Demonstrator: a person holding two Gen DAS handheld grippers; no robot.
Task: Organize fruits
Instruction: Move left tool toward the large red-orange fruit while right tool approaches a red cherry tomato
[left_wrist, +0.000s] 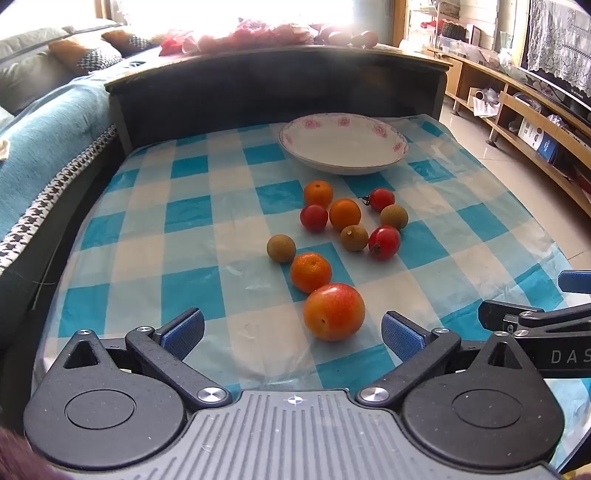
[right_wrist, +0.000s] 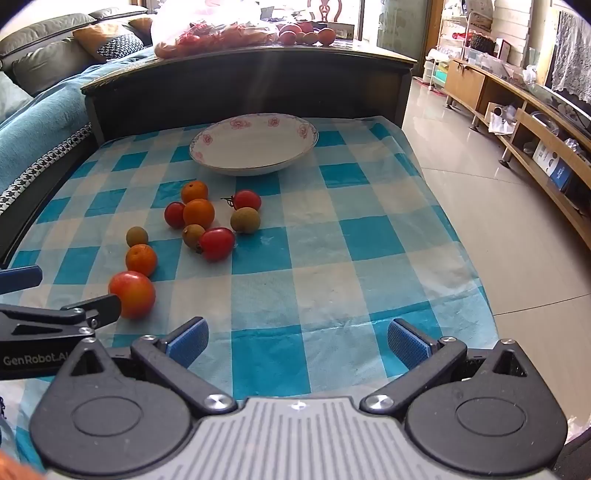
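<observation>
Now, both the left gripper (left_wrist: 291, 334) and right gripper (right_wrist: 297, 341) gaping empty, we face loose small round fruits (left_wrist: 334, 236) near the empty white floral-rimmed plate (left_wrist: 343, 168); next, we judge, comes grasping the nearest.

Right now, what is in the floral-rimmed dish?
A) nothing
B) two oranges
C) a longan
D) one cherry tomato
A: the floral-rimmed dish shows only bare white inside in both views, and every fruit, such as the large tomato, lies on the checked cloth.
</observation>
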